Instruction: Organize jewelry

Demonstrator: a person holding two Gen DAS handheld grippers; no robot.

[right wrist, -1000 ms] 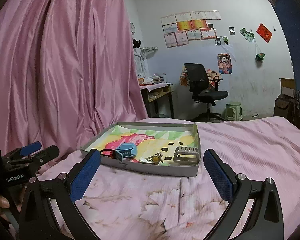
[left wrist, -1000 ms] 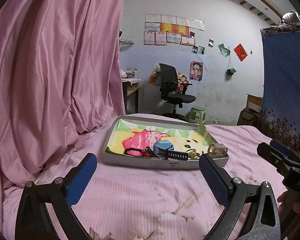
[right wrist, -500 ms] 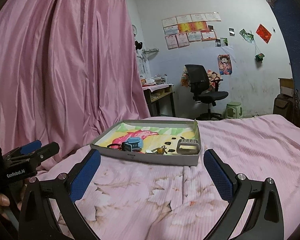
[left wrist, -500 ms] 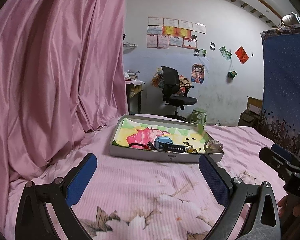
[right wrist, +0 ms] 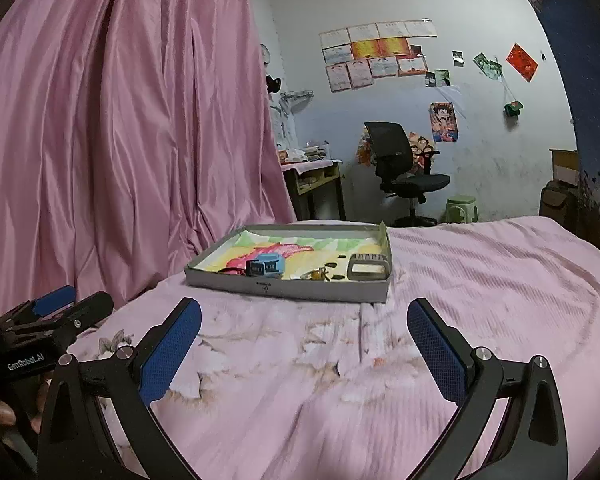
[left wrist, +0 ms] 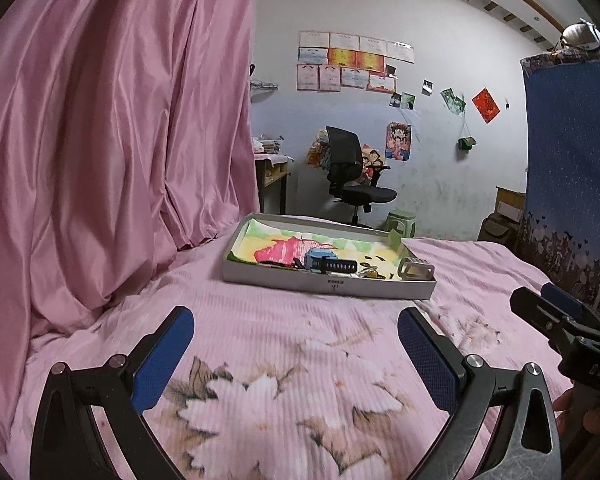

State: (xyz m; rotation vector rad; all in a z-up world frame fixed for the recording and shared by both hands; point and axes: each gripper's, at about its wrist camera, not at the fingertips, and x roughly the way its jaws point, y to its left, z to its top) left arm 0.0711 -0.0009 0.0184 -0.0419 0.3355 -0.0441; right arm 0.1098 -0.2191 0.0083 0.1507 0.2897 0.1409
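Observation:
A shallow grey tray (left wrist: 328, 286) (right wrist: 284, 290) with a colourful lining rests on the pink bed cover, well ahead of both grippers. In it lie a blue watch with a dark strap (left wrist: 326, 262) (right wrist: 266, 266), a red loop (left wrist: 274, 263), small gold pieces (left wrist: 370, 272) (right wrist: 318, 275) and a grey buckle-like frame (left wrist: 414, 269) (right wrist: 368, 269). My left gripper (left wrist: 294, 354) is open and holds nothing. My right gripper (right wrist: 304, 344) is open too, also with nothing in it. Each gripper shows at the edge of the other's view.
A pink curtain (left wrist: 112, 140) hangs along the left of the bed. The floral pink cover (right wrist: 480, 280) stretches wide to the right. Beyond the bed stand a black office chair (left wrist: 352, 184), a desk (right wrist: 316, 184) and a green stool (right wrist: 462, 208). A blue cloth (left wrist: 572, 168) hangs at right.
Both grippers have drawn back from the tray, which now looks smaller and farther off. Both stay open. The items in the tray have not moved.

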